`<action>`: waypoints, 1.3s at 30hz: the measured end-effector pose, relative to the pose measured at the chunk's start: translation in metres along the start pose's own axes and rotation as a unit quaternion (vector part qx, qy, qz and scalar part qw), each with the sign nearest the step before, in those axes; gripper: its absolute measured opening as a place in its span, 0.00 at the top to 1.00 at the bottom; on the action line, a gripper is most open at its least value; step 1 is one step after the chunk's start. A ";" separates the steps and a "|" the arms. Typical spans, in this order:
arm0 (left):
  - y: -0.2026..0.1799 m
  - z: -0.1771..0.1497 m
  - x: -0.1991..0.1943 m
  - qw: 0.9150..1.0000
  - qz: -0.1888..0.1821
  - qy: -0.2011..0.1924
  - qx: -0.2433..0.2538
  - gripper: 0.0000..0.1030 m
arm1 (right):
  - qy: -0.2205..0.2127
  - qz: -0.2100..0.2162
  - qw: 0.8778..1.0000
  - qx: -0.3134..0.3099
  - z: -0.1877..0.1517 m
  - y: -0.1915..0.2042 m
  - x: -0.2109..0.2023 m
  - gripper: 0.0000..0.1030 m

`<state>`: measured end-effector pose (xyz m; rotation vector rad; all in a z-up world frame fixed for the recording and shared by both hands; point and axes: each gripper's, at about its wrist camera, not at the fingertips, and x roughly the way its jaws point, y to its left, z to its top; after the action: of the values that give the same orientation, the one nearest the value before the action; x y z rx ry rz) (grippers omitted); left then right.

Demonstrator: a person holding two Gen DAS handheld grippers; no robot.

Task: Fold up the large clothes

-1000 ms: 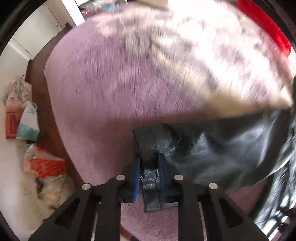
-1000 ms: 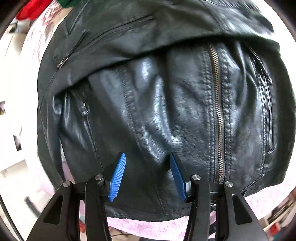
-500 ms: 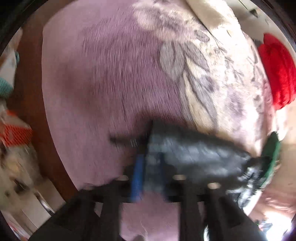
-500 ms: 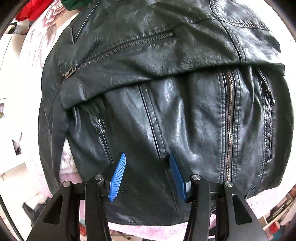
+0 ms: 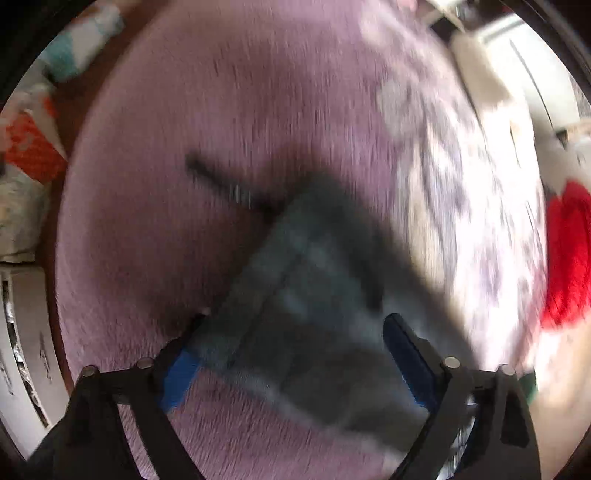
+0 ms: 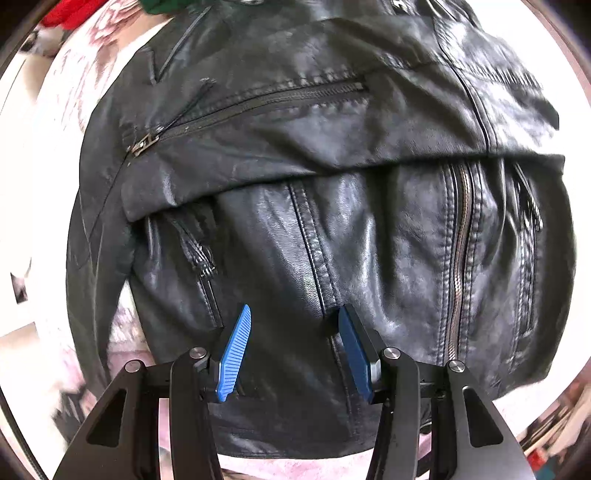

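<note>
A black leather jacket (image 6: 332, 236) lies on the purple floral blanket (image 5: 229, 147), with a sleeve (image 6: 295, 129) folded across its front. In the blurred left wrist view a dark sleeve end of the jacket (image 5: 306, 306) lies between the wide-open blue pads of my left gripper (image 5: 291, 354), which no longer pinch it. My right gripper (image 6: 293, 332) is open and hovers just over the lower front of the jacket, left of the main zipper (image 6: 458, 266).
A red garment (image 5: 569, 258) lies at the right of the blanket and shows at the top left of the right wrist view (image 6: 70, 14), beside a green one (image 6: 166, 4). Bags (image 5: 33, 155) and a white drawer unit (image 5: 22, 350) stand off the bed's left edge.
My left gripper was shut on the sleeve end; it has swung across the blanket and opened, releasing the sleeve. My right gripper stayed open while the folded sleeve came further over the jacket.
</note>
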<state>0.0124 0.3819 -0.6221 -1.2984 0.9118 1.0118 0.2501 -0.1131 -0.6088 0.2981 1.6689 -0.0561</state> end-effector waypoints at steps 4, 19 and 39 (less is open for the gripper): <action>-0.035 0.007 -0.010 0.996 0.029 -0.067 0.048 0.89 | -0.019 -0.075 0.996 -0.054 -0.002 0.010 -0.001 0.50; -0.243 -0.155 -0.181 0.877 -0.030 -0.227 0.422 0.93 | -0.098 -0.102 0.979 -0.149 0.022 -0.004 -0.055 0.09; -0.353 -0.660 -0.066 0.635 -0.100 0.121 0.757 0.83 | -0.093 -0.091 0.991 0.032 0.048 -0.284 -0.092 0.09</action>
<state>0.3419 -0.2810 -0.4950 0.0010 1.2754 -0.3152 0.2405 -0.4123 -0.5632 0.1820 1.5069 -0.2671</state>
